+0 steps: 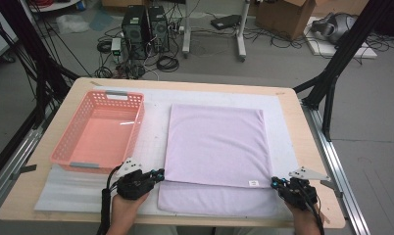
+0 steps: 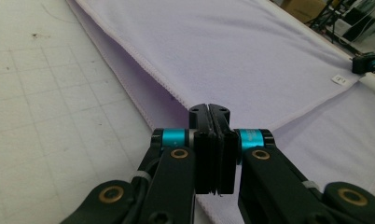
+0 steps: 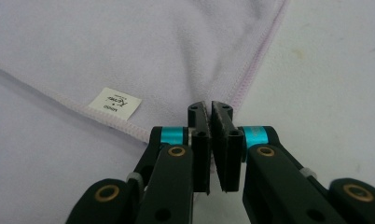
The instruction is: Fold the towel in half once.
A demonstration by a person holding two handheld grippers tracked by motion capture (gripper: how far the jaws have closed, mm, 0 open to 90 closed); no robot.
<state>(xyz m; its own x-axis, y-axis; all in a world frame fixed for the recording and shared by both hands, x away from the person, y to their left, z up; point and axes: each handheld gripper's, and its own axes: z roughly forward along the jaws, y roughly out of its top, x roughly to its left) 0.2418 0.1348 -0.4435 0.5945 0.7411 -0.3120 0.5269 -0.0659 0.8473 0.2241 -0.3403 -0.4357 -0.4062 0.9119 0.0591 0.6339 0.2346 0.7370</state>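
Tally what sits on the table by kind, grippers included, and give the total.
Lilac towel: 1
Pink basket: 1
White mat: 1
Grippers, left gripper and right gripper: 2
Total: 5

One overhead view faces forward; both gripper views sit close (sharing the towel (image 1: 214, 147)).

Each tool (image 2: 209, 109) has black jaws, teal collars and brass-coloured pivot screws. A grey three-cornered plate (image 1: 308, 173) tops it. A black cable (image 1: 106, 205) trails behind.
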